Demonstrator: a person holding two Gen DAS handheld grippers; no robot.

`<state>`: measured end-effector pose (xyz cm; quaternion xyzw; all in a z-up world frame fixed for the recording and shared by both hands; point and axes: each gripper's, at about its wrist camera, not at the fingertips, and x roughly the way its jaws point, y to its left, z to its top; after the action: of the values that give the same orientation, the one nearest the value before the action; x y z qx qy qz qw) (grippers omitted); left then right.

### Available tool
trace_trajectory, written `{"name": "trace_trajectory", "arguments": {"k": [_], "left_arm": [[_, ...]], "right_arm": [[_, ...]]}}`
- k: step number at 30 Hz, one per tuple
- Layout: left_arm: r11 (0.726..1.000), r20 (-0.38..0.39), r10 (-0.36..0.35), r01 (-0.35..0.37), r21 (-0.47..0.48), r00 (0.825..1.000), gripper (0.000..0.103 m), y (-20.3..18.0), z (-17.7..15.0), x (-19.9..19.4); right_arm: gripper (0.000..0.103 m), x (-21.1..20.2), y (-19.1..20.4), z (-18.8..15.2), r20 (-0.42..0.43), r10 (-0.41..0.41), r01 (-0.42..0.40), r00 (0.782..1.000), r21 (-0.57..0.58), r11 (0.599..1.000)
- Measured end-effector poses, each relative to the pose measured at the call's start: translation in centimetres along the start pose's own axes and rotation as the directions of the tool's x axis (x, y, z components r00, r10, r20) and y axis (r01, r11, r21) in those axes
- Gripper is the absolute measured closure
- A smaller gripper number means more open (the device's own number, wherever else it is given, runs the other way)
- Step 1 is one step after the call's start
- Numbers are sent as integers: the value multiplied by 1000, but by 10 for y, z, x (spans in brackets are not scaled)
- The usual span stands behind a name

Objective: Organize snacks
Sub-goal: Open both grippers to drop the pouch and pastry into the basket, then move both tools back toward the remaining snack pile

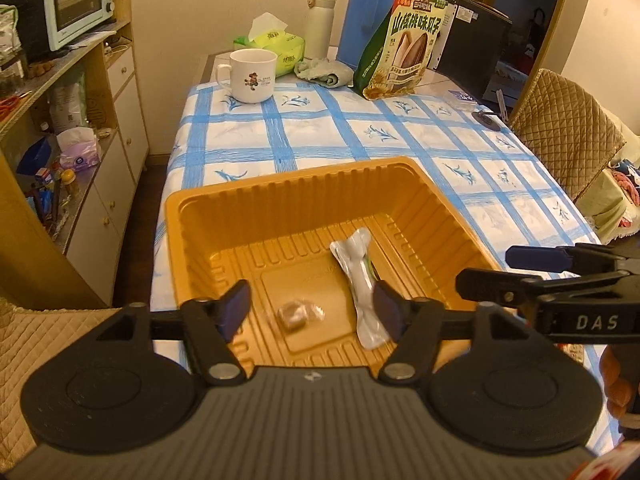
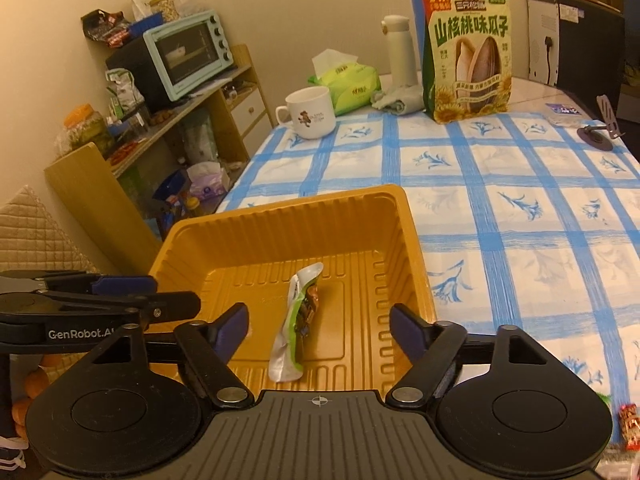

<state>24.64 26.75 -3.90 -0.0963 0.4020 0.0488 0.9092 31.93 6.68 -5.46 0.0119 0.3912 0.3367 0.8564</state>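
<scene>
- The left gripper [image 1: 312, 308] hangs over the near edge of the tray with its jaws wide apart and nothing between the pads; the right gripper [image 2: 320, 330] is likewise spread wide and empty, poised over the same near edge.
- Just beyond both lies the shallow ribbed orange plastic tray [image 1: 224, 208], resting on the bench under a blue-and-white checked cloth [image 1: 360, 128].
- On the tray floor lies a long, crinkled silver-and-green snack packet [image 2: 298, 328]; its long axis runs away from the grippers, tilted slightly rightward at the far end.
- Beside it, to the left in the left wrist view, sits a small brown sweet in a clear wrapper [image 1: 294, 314], almost directly under the left gripper's opening.
- A red-wrapped snack [image 2: 630, 426] seems to lie on the cloth at the right edge, though it is cropped; the right gripper is the nearer one.
- Farther back stands a tall green bag of sunflower seeds [image 2: 468, 56], well apart from the tray.
</scene>
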Motion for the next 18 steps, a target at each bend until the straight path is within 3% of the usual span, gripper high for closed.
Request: {"name": "trace_trajectory", "arguments": {"k": [9, 18], "left_arm": [[999, 38, 46, -46, -4, 998, 27, -29, -33, -52], [996, 54, 86, -84, -39, 995, 20, -92, -72, -92]], "right_arm": [[16, -53, -4, -23, 32, 50, -49, 998, -31, 998], [15, -117, -31, -61, 25, 115, -113, 993, -81, 990]]}}
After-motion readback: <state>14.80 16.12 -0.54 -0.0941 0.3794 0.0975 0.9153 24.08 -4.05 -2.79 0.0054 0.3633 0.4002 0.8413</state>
